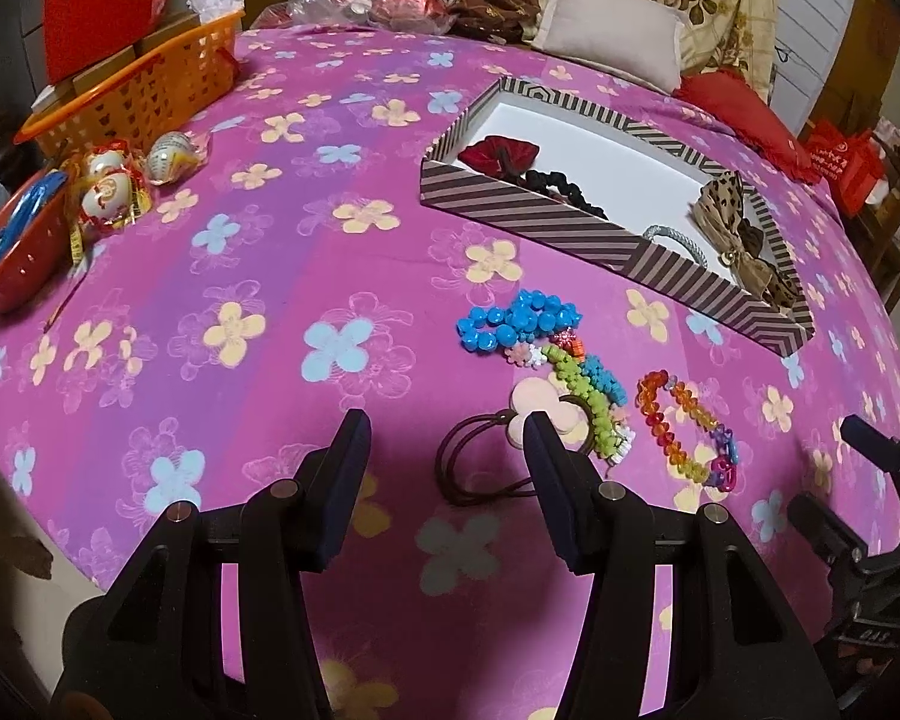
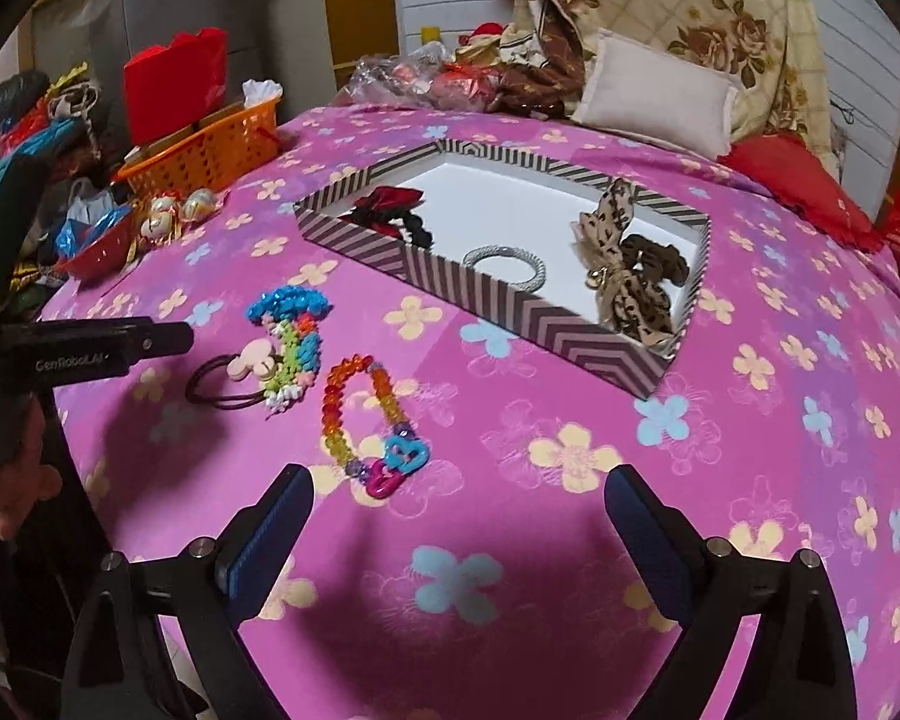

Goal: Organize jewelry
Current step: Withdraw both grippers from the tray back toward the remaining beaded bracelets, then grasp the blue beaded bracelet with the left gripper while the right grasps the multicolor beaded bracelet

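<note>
On the pink flowered bedspread lies a cluster of jewelry: a blue bead bracelet [image 1: 516, 321], a green bead bracelet [image 1: 588, 402], a brown hair tie with a pink flower charm [image 1: 531, 399] and a rainbow bead bracelet [image 1: 699, 411]. My left gripper [image 1: 447, 423] is open just above the hair tie's loop, and its right finger overlaps the charm. My right gripper [image 2: 459, 477] is open and empty, with the rainbow bracelet [image 2: 333, 414] just beyond its left finger. The striped box [image 2: 480, 294] holds scrunchies, a silver band [image 2: 504, 267] and a leopard bow [image 2: 612, 252].
An orange basket [image 1: 150, 90], a red bowl [image 1: 18, 276] and wrapped balls [image 1: 114, 180] crowd the far left edge. A pale pillow [image 1: 612, 42] and a red cushion [image 1: 750, 114] lie behind the box. The bedspread drops away at the near edge.
</note>
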Available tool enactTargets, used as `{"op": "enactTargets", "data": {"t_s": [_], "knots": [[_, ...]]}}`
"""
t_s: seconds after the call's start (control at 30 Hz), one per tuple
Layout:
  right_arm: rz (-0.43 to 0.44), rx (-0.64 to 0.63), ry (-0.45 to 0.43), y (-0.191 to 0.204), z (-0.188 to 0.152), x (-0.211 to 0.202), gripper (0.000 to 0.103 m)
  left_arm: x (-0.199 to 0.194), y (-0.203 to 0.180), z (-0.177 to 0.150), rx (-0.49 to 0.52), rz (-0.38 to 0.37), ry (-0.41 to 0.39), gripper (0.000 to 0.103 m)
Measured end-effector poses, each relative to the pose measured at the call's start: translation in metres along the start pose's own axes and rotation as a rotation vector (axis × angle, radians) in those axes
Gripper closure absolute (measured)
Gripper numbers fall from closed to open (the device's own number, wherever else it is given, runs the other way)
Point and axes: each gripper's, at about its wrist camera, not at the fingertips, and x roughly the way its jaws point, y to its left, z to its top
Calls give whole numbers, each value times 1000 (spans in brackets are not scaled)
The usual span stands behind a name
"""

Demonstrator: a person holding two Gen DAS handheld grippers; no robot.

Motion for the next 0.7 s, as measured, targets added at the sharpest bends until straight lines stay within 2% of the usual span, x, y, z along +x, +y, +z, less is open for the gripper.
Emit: {"op": "enactTargets", "data": {"t_s": [0.53, 0.7], "knots": [[61, 53, 24, -3, -3, 10, 6, 21, 12, 26, -34, -40, 48, 50], [60, 47, 38, -1, -4, 14, 6, 26, 2, 30, 4, -62, 52, 48]]}}
